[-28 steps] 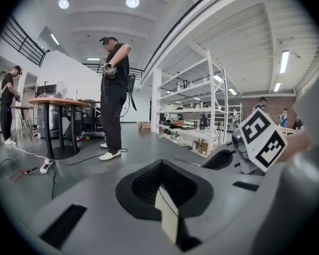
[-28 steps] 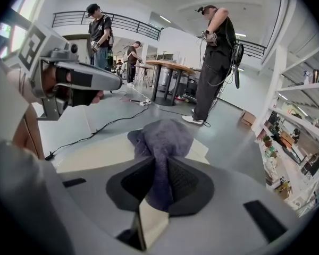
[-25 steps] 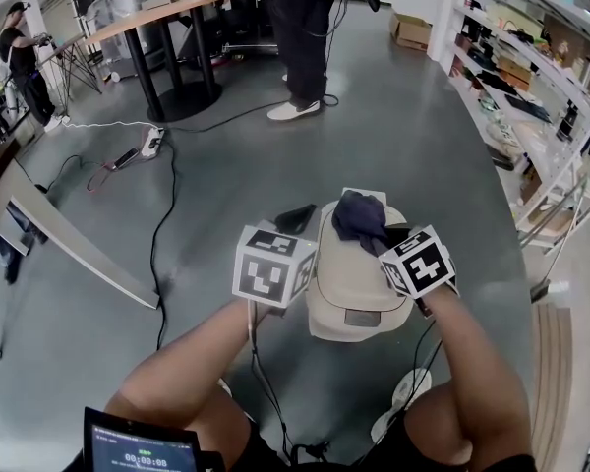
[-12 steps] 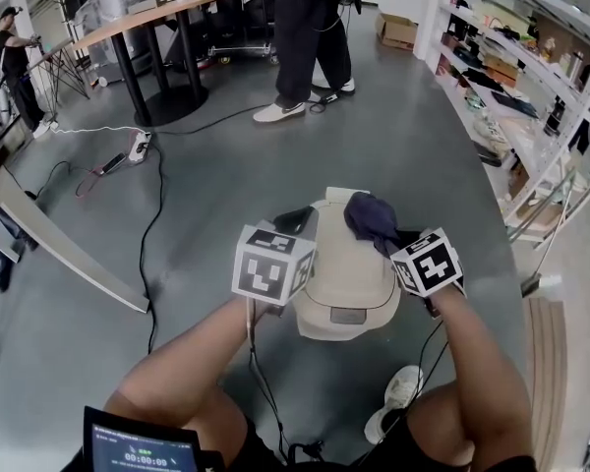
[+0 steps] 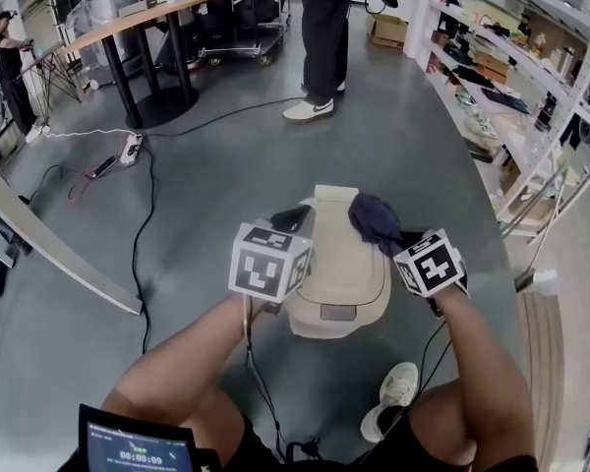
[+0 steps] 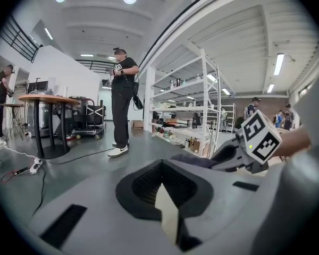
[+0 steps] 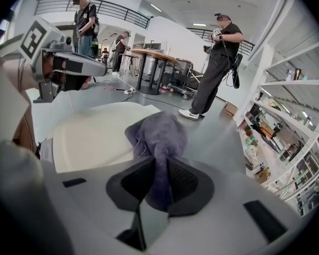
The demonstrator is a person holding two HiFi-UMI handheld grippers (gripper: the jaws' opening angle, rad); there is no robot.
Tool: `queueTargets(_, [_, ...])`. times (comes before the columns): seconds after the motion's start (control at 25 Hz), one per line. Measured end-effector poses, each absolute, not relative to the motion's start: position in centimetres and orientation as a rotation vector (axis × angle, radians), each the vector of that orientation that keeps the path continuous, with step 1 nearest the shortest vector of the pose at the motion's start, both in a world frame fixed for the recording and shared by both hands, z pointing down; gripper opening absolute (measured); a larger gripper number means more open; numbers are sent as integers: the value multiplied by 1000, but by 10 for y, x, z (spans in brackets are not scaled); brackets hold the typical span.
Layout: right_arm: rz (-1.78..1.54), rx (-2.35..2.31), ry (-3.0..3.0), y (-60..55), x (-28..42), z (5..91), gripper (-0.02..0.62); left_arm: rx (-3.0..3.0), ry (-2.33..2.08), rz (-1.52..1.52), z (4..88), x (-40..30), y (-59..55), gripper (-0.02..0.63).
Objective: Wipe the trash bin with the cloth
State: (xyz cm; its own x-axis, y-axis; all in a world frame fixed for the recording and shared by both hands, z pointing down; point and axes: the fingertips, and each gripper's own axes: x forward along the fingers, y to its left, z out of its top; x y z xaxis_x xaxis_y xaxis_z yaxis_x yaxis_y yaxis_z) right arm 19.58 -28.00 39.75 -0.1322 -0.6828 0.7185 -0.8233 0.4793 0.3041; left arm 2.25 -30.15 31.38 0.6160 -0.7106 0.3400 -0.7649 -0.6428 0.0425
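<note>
Grey concrete floor [image 5: 197, 185]. Open shelving [image 5: 531, 57] along the right, round table [image 5: 143, 18] at upper left, a standing person [image 5: 326, 28] in dark trousers beyond.

Beige trash bin [image 5: 339, 264] stands on the floor between the person's forearms, lid shut. A small plate at the lid's front edge is unreadable.

Dark blue cloth [image 5: 376, 219] lies bunched on the right rear part of the lid.

Right gripper [image 7: 155, 162]: jaws clamped on the cloth, with a fold pinched between the pads.

Left gripper [image 6: 160, 180]: jaws closed together, nothing seen between them. Its tip is just beside the bin's left rear edge.

Marker cubes [image 5: 268, 262] carry black-and-white square patterns, no text.

Small screen [image 5: 138, 450] at lower left shows timer digits, too small to read.
</note>
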Motion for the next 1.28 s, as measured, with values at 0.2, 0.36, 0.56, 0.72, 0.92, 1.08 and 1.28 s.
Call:
queueTargets(0.2, [161,1297,-1884,-279,200,385,69,2665,-1217,454,319,27,-300,2])
queueTargets(0.36, [162,1312,-1963,-279,186,368,69,2665,-1224,464,321,25,-300,2])
queueTargets(0.56, [177,1219,-2112,-279,124,355,69,2657,-1248,482,321,12,-297,2])
queueTargets(0.72, [109,1065,-2154,-268,67,355,69,2641,-1280,496,321,-8,-296,2])
queueTargets(0.92, [43,897,-2161,-244,21,364,69,2618,-1320,526,322,-36,-290,2])
queueTargets(1.08, [29,815,-2123,-229,6,387,69,2600,-1332,530,323,-50,-282,2])
queueTargets(1.28, [2,860,-2133,-223,8,390,69,2592,-1349,571,326,-69,-272,2])
